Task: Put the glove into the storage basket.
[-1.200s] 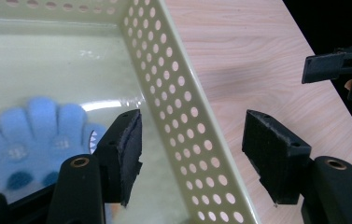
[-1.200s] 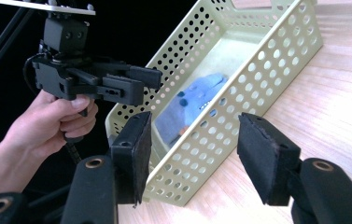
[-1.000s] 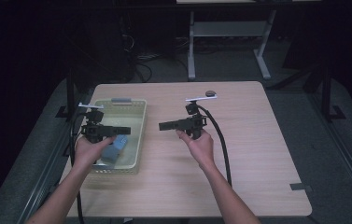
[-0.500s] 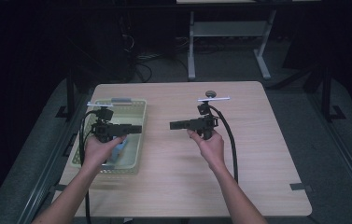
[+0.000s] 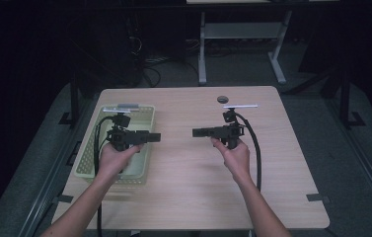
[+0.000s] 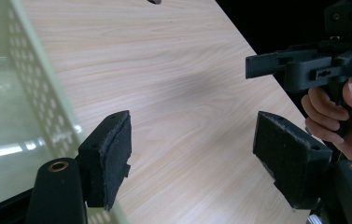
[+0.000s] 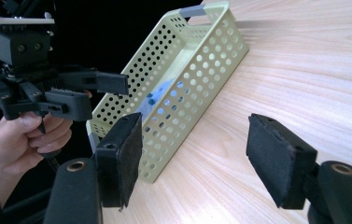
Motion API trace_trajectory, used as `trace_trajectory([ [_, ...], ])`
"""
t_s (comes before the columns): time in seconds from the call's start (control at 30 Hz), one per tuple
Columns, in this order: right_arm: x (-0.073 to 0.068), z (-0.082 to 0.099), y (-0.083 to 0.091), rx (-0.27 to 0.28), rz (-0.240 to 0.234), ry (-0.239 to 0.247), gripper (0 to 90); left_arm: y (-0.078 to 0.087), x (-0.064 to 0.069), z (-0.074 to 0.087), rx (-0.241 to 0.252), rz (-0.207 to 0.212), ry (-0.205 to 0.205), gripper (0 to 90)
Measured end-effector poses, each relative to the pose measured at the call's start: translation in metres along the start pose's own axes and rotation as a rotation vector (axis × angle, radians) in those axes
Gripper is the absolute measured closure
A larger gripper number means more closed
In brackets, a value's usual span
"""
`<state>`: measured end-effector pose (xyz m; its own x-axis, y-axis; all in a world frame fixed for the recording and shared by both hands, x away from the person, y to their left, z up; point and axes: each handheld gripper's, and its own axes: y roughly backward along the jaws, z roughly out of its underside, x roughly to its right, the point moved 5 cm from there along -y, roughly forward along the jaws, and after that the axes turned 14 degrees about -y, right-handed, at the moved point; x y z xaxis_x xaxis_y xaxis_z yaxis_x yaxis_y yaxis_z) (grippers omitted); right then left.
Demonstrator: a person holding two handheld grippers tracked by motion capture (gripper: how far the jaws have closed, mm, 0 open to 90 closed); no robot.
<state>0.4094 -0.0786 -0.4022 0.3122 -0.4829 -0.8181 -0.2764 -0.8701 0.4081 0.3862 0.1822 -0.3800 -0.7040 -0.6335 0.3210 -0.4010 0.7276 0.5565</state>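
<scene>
The left tongs (image 5: 155, 137) hang over the pale green basket's (image 5: 146, 114) right-hand rim, tips pointing across the bench (image 5: 188, 187) toward the right tongs (image 5: 197, 132), which face back at them with a stretch of bare wood between. Both pairs stand wide apart with nothing between the pads; each has just been opening further.

In the left gripper view the basket wall (image 6: 38, 93) runs just beside the left-hand pad (image 6: 110, 158), and the other hand (image 6: 337, 112) with its tongs sits beyond the right-hand pad.

In the right gripper view the perforated basket (image 7: 197, 60) lies ahead of the left-hand pad (image 7: 122, 158), its grey handle clip at the far end. A blue thing (image 7: 157, 99) shows through the holes, lying inside the basket, below and behind the left tongs (image 7: 117, 83); its shape is too hidden to tell.

A small dark round disc (image 5: 222, 99) lies on the bench beyond the right tongs. No writing or label can be read on anything.
</scene>
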Motion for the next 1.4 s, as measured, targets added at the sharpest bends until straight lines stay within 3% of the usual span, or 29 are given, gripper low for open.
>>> trace_trajectory([
  [0.4,0.015,0.001,0.023,0.028,0.022,-0.01,35.1,-0.017,0.014,-0.004,-0.006,0.027,-0.015,27.0],
  [0.93,0.024,0.004,0.055,0.061,0.045,-0.014,33.3,-0.039,0.032,-0.007,-0.011,0.062,-0.031,26.2],
  [1.4,0.044,0.012,0.085,0.098,0.053,-0.049,32.5,-0.058,0.046,-0.008,-0.028,0.094,-0.045,25.8],
])
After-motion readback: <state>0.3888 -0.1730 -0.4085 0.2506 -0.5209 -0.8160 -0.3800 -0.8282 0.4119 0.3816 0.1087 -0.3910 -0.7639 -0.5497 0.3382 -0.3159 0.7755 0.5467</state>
